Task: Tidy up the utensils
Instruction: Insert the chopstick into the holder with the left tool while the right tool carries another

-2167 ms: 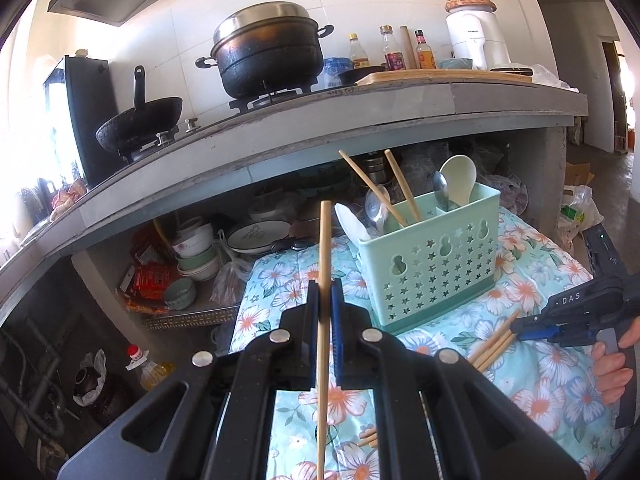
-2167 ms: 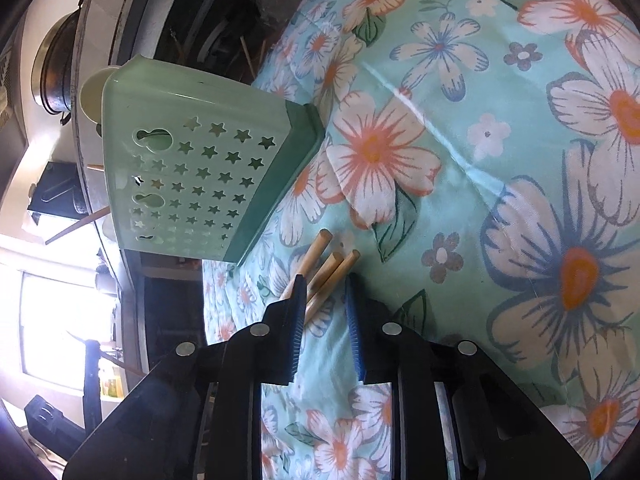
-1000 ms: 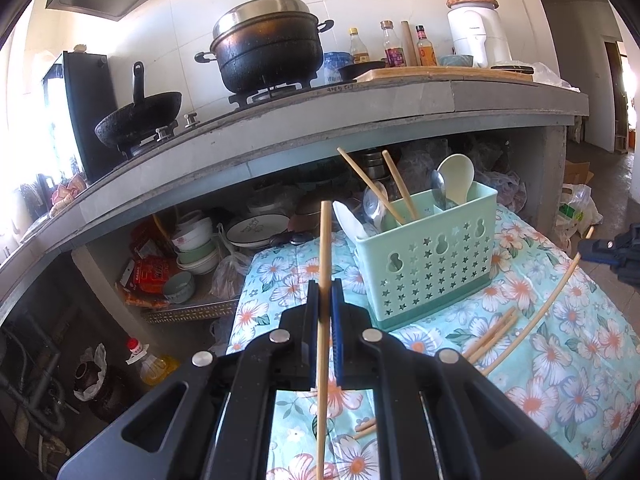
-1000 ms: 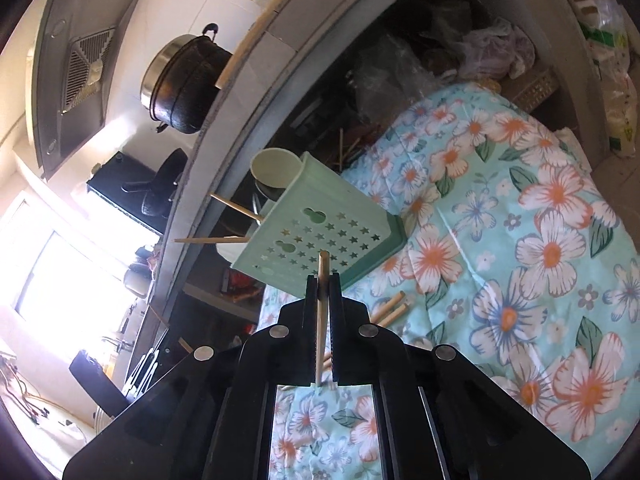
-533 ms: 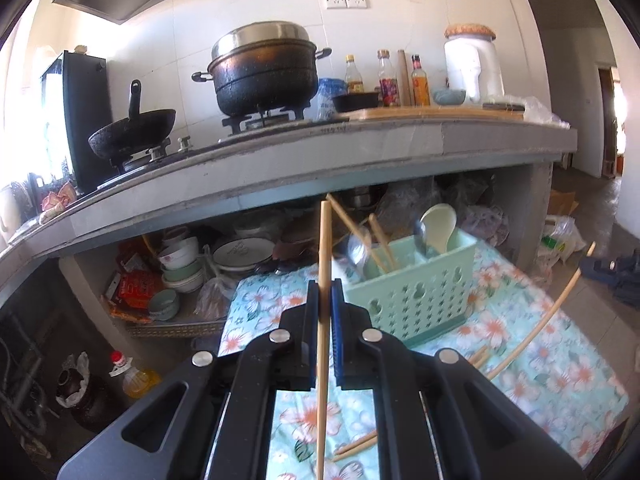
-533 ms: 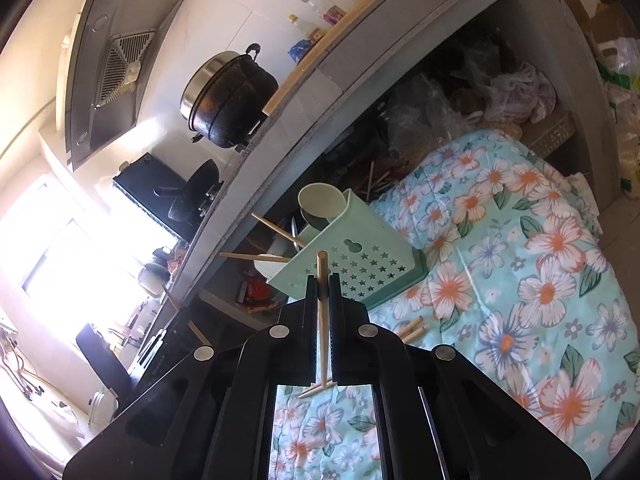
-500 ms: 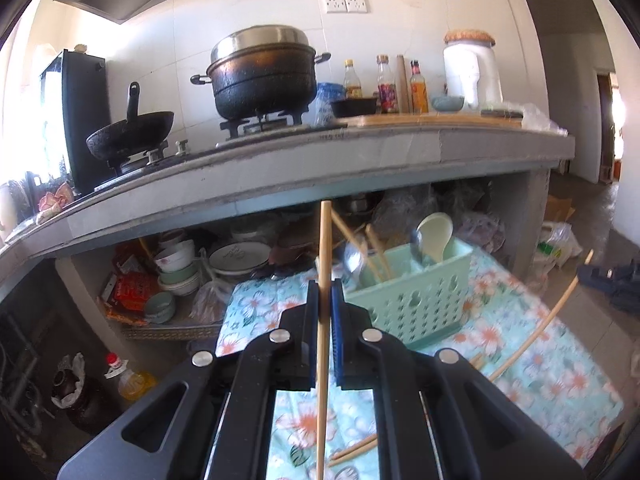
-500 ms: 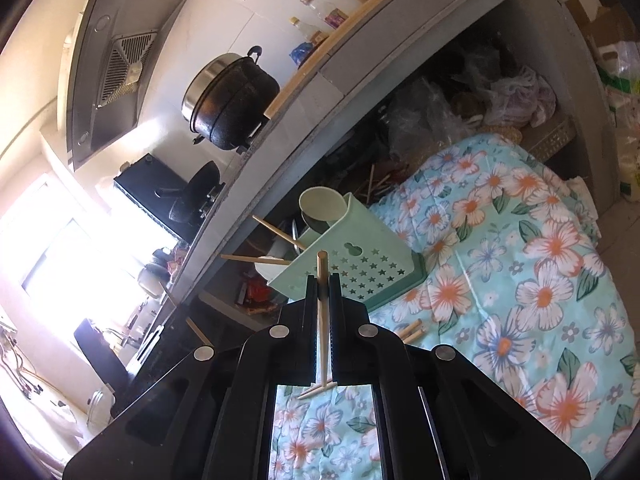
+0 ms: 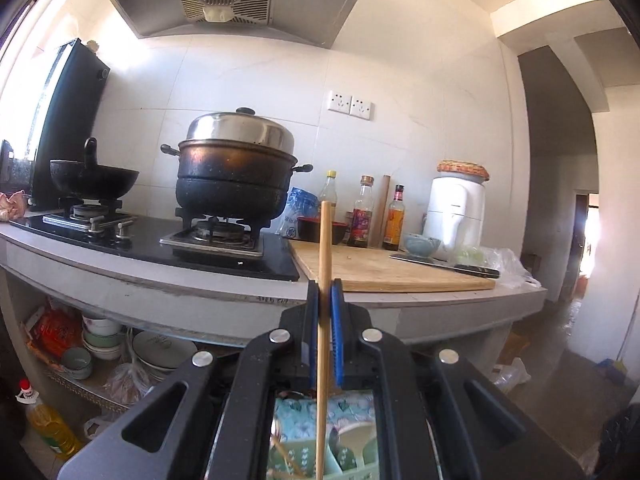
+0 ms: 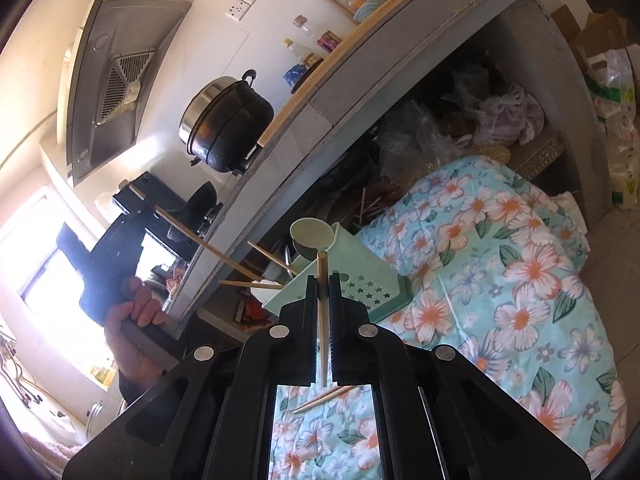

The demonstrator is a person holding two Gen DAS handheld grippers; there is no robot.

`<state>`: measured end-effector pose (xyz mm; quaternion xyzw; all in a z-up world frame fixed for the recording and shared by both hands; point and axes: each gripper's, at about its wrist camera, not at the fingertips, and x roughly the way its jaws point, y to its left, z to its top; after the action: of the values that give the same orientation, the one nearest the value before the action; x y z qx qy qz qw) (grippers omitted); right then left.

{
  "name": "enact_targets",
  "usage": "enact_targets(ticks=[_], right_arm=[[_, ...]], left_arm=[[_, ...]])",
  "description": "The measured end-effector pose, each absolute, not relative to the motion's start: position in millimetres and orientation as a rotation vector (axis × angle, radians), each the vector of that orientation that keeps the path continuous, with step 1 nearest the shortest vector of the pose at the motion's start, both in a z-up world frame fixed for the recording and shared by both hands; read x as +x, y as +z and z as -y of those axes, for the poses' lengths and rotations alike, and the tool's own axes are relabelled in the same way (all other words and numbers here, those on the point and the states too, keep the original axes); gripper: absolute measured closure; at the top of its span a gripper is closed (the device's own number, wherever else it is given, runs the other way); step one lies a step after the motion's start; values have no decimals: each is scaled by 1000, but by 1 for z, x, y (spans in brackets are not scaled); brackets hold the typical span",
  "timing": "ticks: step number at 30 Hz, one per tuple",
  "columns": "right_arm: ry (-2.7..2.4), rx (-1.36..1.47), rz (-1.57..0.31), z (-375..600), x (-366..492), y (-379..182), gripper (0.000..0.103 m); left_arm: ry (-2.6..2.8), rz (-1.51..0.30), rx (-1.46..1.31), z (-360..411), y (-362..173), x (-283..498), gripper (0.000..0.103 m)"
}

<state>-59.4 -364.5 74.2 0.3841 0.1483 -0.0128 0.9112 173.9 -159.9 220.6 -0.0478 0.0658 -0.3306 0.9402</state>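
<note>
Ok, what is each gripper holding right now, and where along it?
Each holds one wooden chopstick. The left gripper pinches its chopstick around mid-length. The right gripper grips its chopstick just below the top end.

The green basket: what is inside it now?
The green basket holds a pale spoon and chopsticks leaning out. Its walls and the right gripper hide the lower contents.

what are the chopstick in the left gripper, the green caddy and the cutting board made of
Chopstick: pale, matte, evenly tan, probably wood or bamboo.
Caddy: mint green moulded plastic by its look, smooth with star-shaped cutouts punched through the wall.
Cutting board: light wood, unfinished looking, with faint grain and scuffed marks on top.
</note>
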Motion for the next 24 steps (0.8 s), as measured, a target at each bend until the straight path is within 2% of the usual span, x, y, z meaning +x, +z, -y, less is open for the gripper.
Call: enact_targets(ticks=[9, 19, 21, 24], right_arm=[[-51, 793, -307, 374, -61, 74, 99], [-54, 808, -322, 377, -60, 70, 99], [-53, 807, -320, 376, -61, 70, 99], [-53, 801, -317, 374, -62, 73, 99]], left_arm=[[-559, -208, -46, 213, 171, 228, 98], [-645, -352, -26, 222, 126, 233, 97], [-670, -374, -35, 219, 125, 230, 95], [-697, -399, -54, 213, 128, 227, 83]])
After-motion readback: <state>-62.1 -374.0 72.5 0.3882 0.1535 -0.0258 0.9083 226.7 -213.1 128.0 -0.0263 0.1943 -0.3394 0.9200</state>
